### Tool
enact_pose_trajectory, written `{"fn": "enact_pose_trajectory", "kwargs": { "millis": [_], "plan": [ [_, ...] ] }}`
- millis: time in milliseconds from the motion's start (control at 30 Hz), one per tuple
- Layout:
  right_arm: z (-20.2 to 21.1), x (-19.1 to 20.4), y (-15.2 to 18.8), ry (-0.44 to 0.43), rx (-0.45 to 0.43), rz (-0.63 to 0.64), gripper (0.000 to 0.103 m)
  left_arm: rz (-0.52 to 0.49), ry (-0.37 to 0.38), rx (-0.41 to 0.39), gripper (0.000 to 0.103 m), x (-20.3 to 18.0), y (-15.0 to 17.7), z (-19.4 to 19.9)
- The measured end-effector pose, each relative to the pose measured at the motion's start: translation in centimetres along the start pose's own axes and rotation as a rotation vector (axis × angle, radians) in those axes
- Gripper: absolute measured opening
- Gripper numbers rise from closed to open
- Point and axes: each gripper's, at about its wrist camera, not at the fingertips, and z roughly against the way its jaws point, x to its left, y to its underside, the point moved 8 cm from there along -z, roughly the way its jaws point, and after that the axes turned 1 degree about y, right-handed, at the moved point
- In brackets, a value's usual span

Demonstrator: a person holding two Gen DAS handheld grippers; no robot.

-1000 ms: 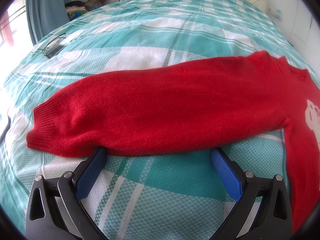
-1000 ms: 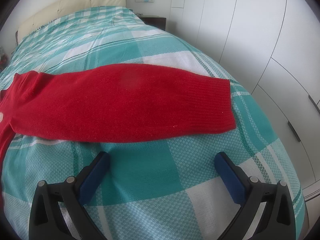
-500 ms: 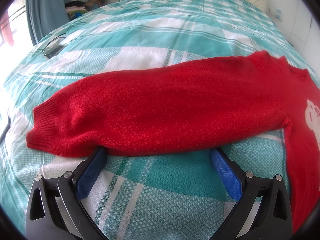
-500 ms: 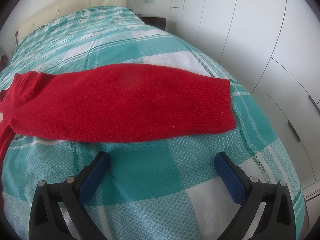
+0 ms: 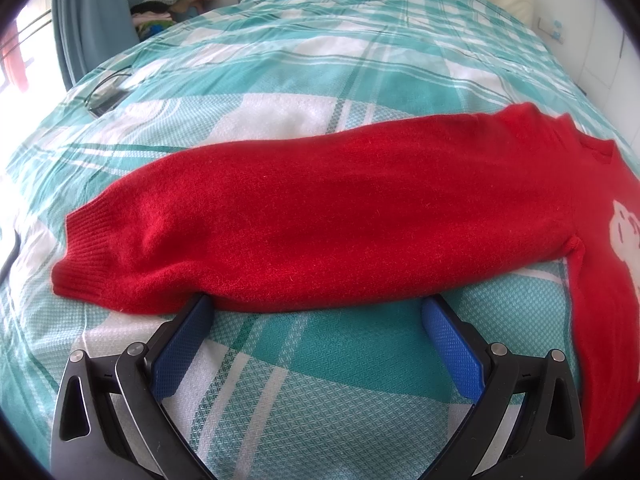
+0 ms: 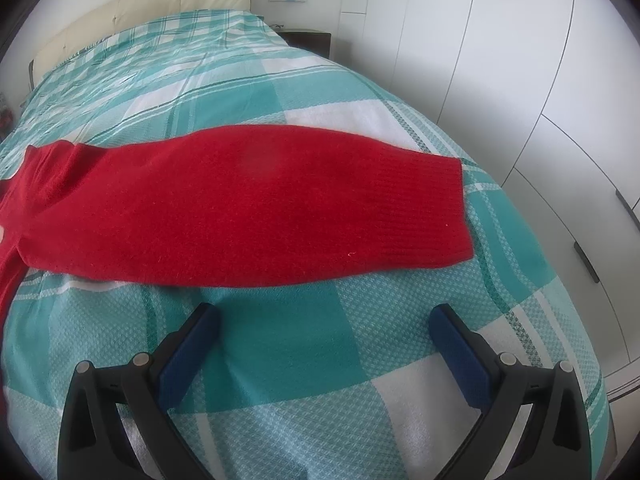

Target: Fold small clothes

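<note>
Teal-checked bed (image 5: pixel 304 80), bedroom. Left gripper (image 5: pixel 316 312): fingers spread wide, tips touching near edge of red sweater (image 5: pixel 320 216) sleeve. Right gripper (image 6: pixel 324 316): fingers wide, empty, just short of the sweater's other sleeve (image 6: pixel 248 208), lying flat.
</note>
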Motion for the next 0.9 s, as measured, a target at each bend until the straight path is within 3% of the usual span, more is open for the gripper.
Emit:
{"fn": "enact_pose_trajectory", "kwargs": {
  "millis": [133,233,367,500,567,667,867,900],
  "plan": [
    [0.1,-0.4,0.0,-0.059,0.013,-0.030,0.103,0.000,-0.005,0.000,0.103,0.1,0.0,0.0],
    [1.6,-0.7,0.2,-0.186,0.047,-0.080,0.103,-0.008,-0.016,0.008,0.103,0.0,0.0,0.0],
    [5.5,-4.0,0.2,-0.493,0.021,-0.439,0.103,0.024,-0.021,0.042,0.102,0.2,0.1,1.7],
    [4.8,-8.1,0.6,-0.690,0.071,-0.782,0.103,0.096,0.049,0.009,0.102,-0.5,0.6,5.5],
    [3.4,-9.1,0.5,-0.716,0.097,-0.846,0.102,0.102,0.054,-0.019,0.102,-1.1,0.8,7.3],
    [1.3,-9.3,-1.3,-0.730,0.089,-0.815,0.096,0.082,0.040,-0.056,0.102,-1.9,0.8,9.1],
    [-3.2,-9.0,-3.3,-0.717,0.118,-0.804,0.064,0.100,0.049,-0.063,0.102,-2.2,0.8,9.7],
    [-3.5,-8.9,-3.3,-0.700,0.116,-0.800,0.050,0.109,0.051,-0.055,0.102,-2.2,0.9,9.5]
  ]
}}
